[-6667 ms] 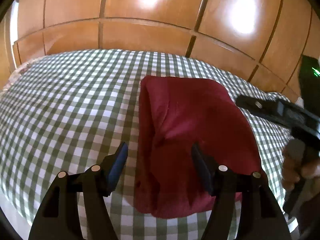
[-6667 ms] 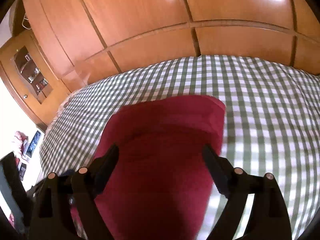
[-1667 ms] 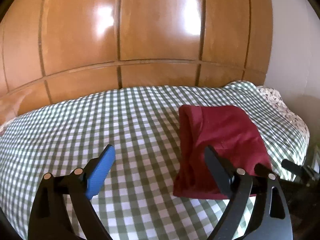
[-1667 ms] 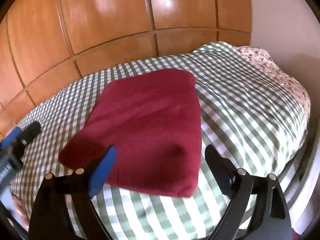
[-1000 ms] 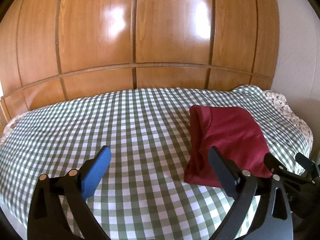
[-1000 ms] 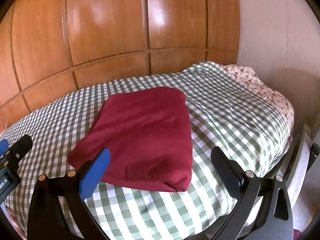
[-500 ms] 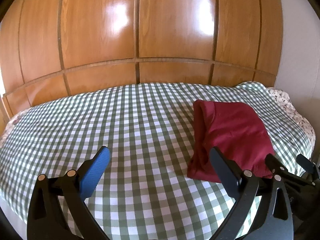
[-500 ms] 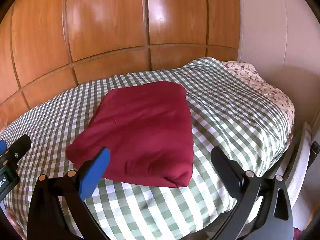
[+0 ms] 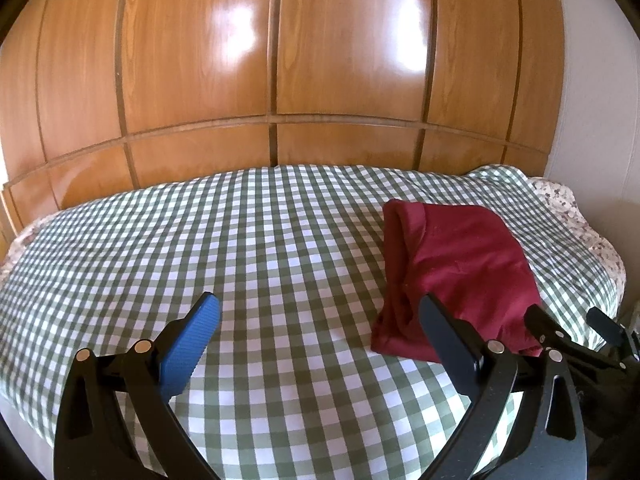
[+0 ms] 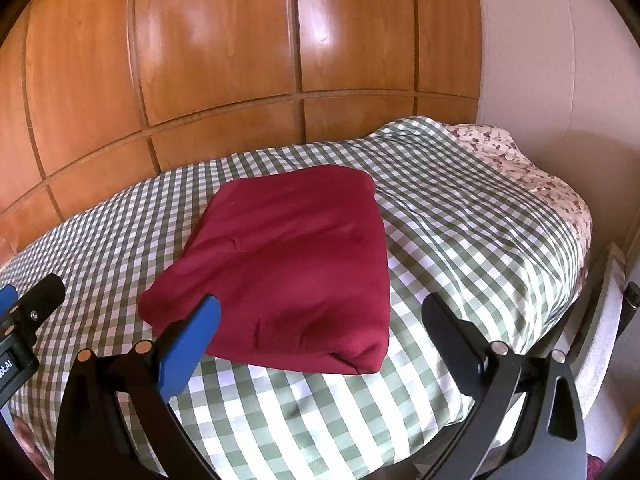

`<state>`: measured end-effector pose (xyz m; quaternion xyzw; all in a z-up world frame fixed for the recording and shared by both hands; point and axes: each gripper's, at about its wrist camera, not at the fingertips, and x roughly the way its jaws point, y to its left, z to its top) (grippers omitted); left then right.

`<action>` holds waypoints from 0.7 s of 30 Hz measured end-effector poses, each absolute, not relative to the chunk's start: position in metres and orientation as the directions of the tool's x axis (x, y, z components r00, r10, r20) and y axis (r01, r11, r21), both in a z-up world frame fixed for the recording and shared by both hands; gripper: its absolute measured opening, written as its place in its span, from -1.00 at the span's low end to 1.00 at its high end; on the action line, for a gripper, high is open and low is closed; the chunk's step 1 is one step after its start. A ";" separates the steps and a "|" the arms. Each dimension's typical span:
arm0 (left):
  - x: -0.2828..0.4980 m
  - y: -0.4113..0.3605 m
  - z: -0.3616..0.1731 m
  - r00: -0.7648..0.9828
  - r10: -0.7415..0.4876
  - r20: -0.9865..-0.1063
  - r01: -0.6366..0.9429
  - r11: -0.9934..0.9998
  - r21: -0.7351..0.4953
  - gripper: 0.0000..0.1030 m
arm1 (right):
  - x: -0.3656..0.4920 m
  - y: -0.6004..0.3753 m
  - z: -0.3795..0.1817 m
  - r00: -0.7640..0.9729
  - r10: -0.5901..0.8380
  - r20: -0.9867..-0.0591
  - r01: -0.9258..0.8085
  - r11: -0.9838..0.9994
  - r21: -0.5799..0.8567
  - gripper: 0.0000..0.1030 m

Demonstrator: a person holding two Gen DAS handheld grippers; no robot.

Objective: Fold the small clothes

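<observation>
A dark red garment (image 9: 460, 276) lies folded into a thick rectangle on the right part of the green-and-white checked bedcover (image 9: 240, 248). In the right wrist view the same red garment (image 10: 288, 268) fills the middle, its folded corner toward me. My left gripper (image 9: 316, 326) hangs open above the bedcover, left of the garment, with nothing between its fingers. My right gripper (image 10: 320, 324) is open too, held back from the garment's near edge and touching nothing. The right gripper's black fingertips (image 9: 600, 324) show at the right edge of the left wrist view.
A glossy wooden panelled wall (image 9: 280, 60) rises behind the bed. A floral sheet (image 10: 532, 176) shows at the bed's right end beside a pale wall (image 10: 560, 60). The bed's near edge (image 10: 360, 440) drops off below the grippers. The left gripper's tip (image 10: 32, 300) shows at left.
Both grippers have pulled back and up from the garment, which now lies alone and looks smaller. Over the last half second there is only slight drift.
</observation>
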<state>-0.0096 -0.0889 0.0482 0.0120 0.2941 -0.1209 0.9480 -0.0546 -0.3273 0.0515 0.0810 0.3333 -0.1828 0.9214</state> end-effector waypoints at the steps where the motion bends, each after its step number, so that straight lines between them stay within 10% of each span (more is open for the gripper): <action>1: -0.010 -0.089 0.048 0.800 -0.218 -0.559 0.232 0.972 -0.046 0.92 | -0.054 -0.327 0.051 0.711 -0.282 -0.644 0.389 0.921 0.027 0.95; 21: -0.015 -0.085 0.052 0.821 -0.186 -0.539 0.204 0.979 -0.027 0.92 | -0.054 -0.323 0.051 0.712 -0.275 -0.646 0.387 0.922 0.034 0.95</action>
